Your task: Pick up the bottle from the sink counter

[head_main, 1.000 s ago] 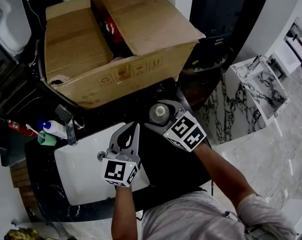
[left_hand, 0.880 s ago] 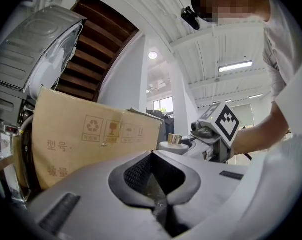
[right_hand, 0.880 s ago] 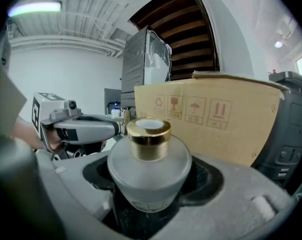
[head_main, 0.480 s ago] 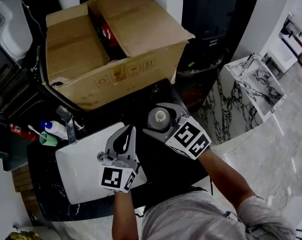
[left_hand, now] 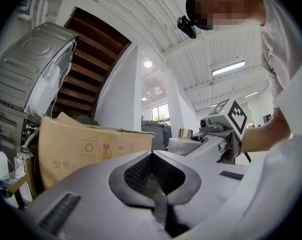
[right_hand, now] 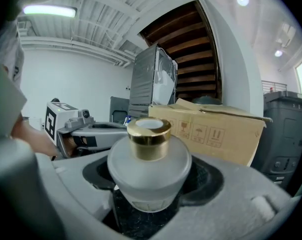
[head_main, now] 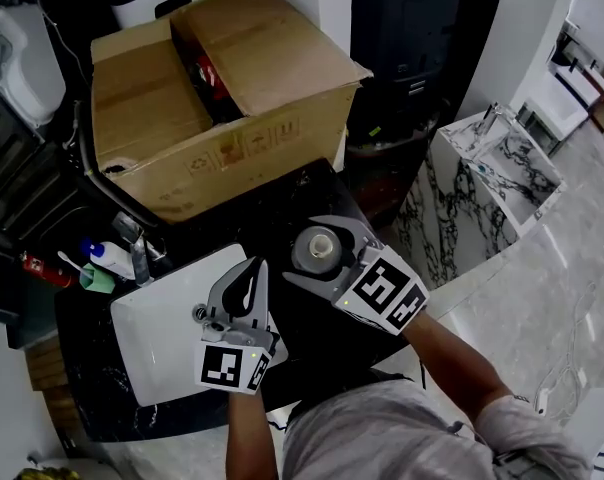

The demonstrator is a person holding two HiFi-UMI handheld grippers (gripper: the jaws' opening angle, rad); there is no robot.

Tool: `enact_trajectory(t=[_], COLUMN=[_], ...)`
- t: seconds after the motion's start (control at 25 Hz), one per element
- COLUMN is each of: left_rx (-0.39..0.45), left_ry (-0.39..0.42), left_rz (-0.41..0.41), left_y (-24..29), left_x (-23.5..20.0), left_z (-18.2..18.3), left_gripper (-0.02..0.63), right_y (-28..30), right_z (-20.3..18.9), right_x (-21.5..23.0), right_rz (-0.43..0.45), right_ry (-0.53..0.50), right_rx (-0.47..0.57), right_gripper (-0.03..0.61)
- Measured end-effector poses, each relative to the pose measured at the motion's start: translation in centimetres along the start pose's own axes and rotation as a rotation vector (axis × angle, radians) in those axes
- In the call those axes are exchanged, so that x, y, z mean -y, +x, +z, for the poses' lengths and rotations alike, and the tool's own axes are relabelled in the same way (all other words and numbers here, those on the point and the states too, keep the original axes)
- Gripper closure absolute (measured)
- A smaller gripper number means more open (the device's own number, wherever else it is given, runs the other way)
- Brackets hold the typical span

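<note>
A frosted round bottle (right_hand: pixel 149 169) with a gold cap stands upright between the jaws of my right gripper (right_hand: pixel 151 186), which is shut on its body. From the head camera the bottle (head_main: pixel 317 250) hangs over the black counter (head_main: pixel 282 213), just right of the white sink (head_main: pixel 152 333), with the right gripper (head_main: pixel 304 245) around it. My left gripper (head_main: pixel 254 268) is over the sink's right edge, jaws pressed together and empty. In the left gripper view its shut jaws meet at the left gripper (left_hand: pixel 153 159), and the bottle (left_hand: pixel 184 142) shows to the right.
A large open cardboard box (head_main: pixel 212 108) fills the back of the counter. A faucet (head_main: pixel 137 243) and a white spray bottle (head_main: pixel 107 258) stand at the sink's left. A marble-patterned stand (head_main: pixel 492 158) is off to the right, and the floor lies beyond the counter edge.
Both grippers have drawn back from the box toward the person and risen. The bottle has come along in the right gripper's grip. The left jaws stay together.
</note>
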State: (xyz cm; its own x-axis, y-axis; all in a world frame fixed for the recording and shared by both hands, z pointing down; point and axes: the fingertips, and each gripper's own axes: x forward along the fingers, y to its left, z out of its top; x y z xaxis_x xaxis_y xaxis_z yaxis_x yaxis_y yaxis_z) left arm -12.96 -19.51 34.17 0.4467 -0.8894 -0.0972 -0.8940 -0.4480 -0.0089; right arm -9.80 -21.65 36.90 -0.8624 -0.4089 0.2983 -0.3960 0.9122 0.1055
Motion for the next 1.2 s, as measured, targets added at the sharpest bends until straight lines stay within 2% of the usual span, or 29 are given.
enact_trajectory(t=[1.2], left_rx=[0.017], left_ry=[0.037], left_rz=[-0.011], left_y=[-1.3], left_x=[2.1], left_z=[1.6], left_gripper=[0.612], right_y=[-2.8], right_z=[0.2], right_x=[-1.2], right_rz=[-0.006], right_ry=[0.001], right_rx=[0.015], right_gripper=[0.241])
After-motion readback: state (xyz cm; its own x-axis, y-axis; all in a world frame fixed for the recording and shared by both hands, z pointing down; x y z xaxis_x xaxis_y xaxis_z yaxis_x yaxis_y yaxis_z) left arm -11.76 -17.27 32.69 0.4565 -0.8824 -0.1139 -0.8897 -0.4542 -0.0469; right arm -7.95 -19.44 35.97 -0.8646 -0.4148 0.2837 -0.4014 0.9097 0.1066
